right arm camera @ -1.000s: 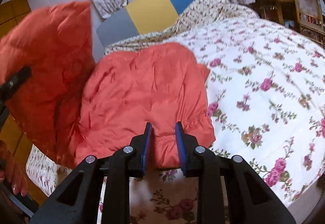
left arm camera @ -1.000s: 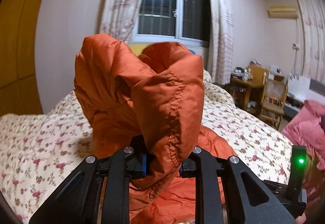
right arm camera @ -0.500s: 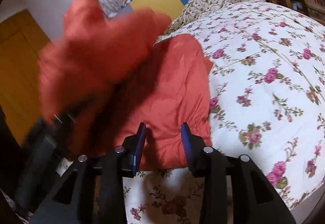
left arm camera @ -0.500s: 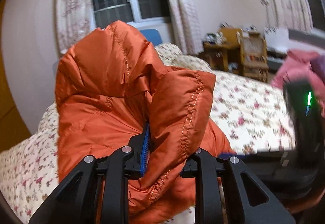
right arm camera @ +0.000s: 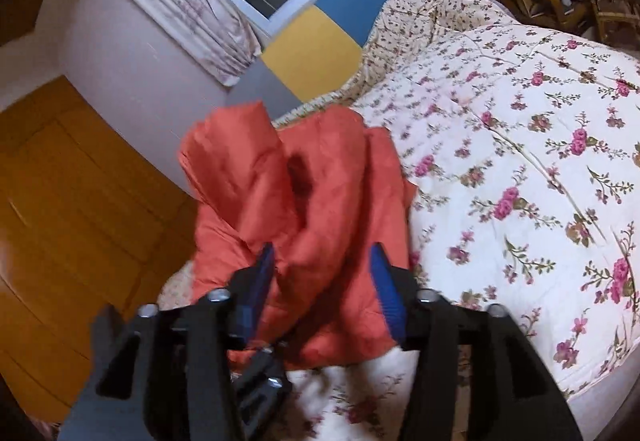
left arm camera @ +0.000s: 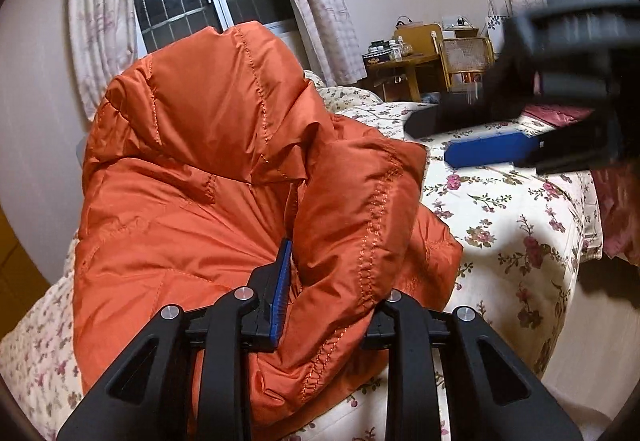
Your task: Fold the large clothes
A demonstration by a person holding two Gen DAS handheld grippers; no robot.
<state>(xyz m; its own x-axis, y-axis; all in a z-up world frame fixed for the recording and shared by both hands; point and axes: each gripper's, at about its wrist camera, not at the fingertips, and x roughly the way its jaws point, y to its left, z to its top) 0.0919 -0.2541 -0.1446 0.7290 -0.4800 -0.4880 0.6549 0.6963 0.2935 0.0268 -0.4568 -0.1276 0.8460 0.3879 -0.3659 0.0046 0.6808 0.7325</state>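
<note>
left tool [left arm camera: 332,273]: clamped on jacket [left arm camera: 208,177] hem, bulk ahead of it over bed [left arm camera: 516,233] | right tool [right arm camera: 322,281]: just opening, fabric between, unpinched | nearer: left

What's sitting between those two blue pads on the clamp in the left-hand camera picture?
A bunched fold of the quilted orange puffer jacket, pinched by the left hand-held gripper; only its left pad shows in the left wrist view.

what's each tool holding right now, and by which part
The left tool is shut on a stitched edge fold of the orange jacket. The right tool holds nothing: its jaws have just been opening and stand apart in front of the jacket.
</note>
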